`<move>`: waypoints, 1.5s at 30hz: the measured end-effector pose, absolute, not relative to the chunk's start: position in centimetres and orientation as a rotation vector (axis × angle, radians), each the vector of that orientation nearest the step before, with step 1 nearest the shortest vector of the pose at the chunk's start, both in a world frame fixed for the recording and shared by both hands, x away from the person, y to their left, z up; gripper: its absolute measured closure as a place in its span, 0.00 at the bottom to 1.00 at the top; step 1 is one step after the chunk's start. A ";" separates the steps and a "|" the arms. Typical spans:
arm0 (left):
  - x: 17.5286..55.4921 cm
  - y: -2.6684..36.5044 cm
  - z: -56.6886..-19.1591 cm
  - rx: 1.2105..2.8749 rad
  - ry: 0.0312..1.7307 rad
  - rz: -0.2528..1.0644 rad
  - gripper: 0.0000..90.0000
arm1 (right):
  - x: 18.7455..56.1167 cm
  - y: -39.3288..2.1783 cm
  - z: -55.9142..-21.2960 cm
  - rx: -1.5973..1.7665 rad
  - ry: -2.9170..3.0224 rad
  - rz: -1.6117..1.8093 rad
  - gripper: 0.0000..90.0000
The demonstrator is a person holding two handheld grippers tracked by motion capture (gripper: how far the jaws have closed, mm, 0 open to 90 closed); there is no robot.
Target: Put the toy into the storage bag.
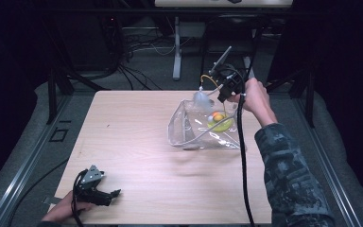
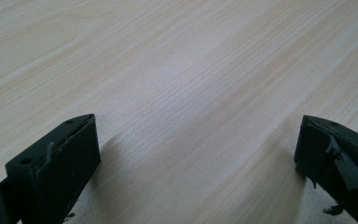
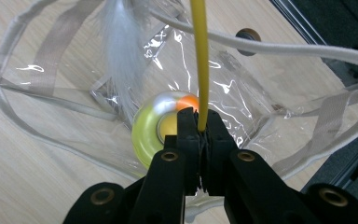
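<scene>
Evidently the right gripper (image 3: 199,133) pinches the yellow wand (image 3: 199,60) tight, dangling its feather (image 3: 116,42) into the clear bag (image 1: 182,127) at the counter's (image 1: 137,142) two o'clock; the left gripper (image 2: 198,154) rests agape, empty.

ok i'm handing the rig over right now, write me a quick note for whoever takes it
Right gripper: shut on the yellow wand, held over the clear bag at the table's far right.
Left gripper: jaws open, nothing between them, resting at the near left of the table.
Things: the wand's white feather hangs into the bag's mouth; a yellow ring toy with coloured balls is already inside.
Done: ring toy bagged.
Left: probably lower the wand and feather fully in, then release.
</scene>
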State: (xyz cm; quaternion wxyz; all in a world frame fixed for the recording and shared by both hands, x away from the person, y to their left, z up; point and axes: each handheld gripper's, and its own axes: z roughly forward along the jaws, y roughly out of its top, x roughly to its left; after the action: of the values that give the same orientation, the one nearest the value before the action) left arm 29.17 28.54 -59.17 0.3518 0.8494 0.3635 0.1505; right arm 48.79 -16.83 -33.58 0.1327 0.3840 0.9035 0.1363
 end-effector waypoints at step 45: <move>29.2 28.5 -59.2 2.195 0.939 0.393 0.00 | 48.7 -18.3 -38.3 1.282 2.637 0.219 0.82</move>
State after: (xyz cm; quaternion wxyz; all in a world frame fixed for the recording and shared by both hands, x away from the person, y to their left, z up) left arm 29.17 28.53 -59.19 0.3533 0.8487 0.3631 0.1518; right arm 48.74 -18.34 -38.32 0.1007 0.4337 0.8923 0.0742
